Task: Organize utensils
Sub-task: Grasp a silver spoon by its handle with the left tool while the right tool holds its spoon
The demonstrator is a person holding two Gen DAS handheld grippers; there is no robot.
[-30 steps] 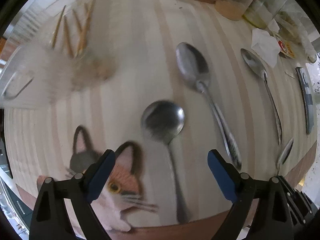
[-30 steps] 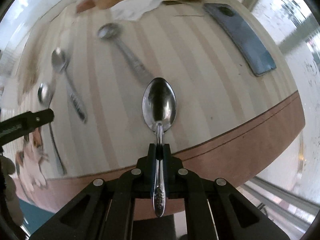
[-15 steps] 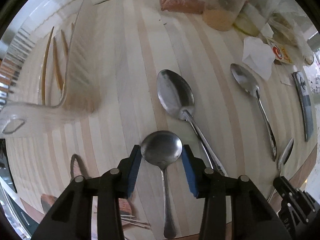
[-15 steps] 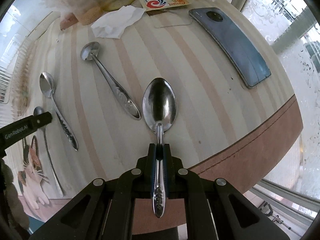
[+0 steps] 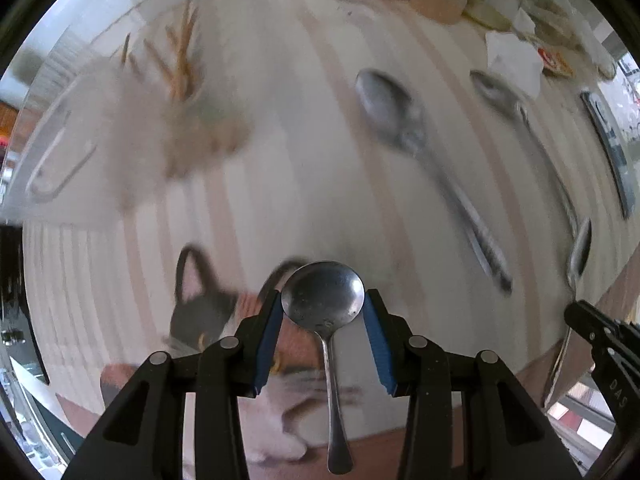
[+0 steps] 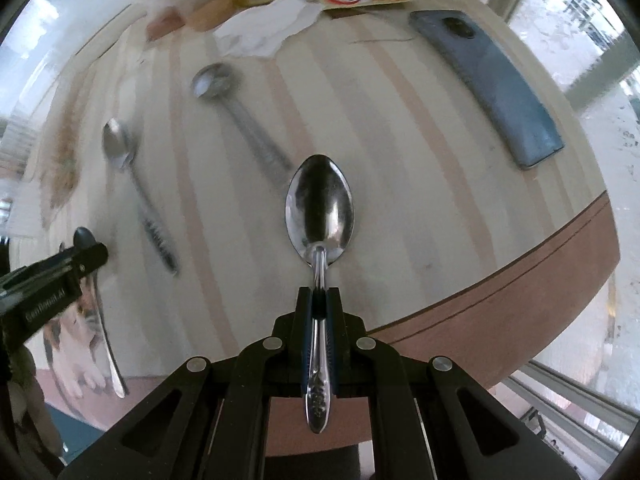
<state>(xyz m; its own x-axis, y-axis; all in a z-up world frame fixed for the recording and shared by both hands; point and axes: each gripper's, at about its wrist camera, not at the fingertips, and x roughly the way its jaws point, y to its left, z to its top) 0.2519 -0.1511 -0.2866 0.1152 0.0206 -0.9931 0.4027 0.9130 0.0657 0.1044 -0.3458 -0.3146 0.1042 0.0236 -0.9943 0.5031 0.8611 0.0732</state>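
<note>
Spoons are being gathered from a pale striped tabletop point(image 6: 400, 128). One round-bowled spoon point(image 5: 323, 300) sits pinched by its bowl between the blue pads of the left gripper point(image 5: 323, 312), handle hanging toward the camera, apparently lifted clear of the cat-print mat point(image 5: 208, 312). A second, oval spoon point(image 6: 320, 212) is clamped at its neck in the right gripper point(image 6: 319, 300), bowl pointing forward, likely so it can be carried level. Two more spoons point(image 6: 120, 148) lie loose beyond, beside a blue phone point(image 6: 492, 84), likely awaiting collection.
</note>
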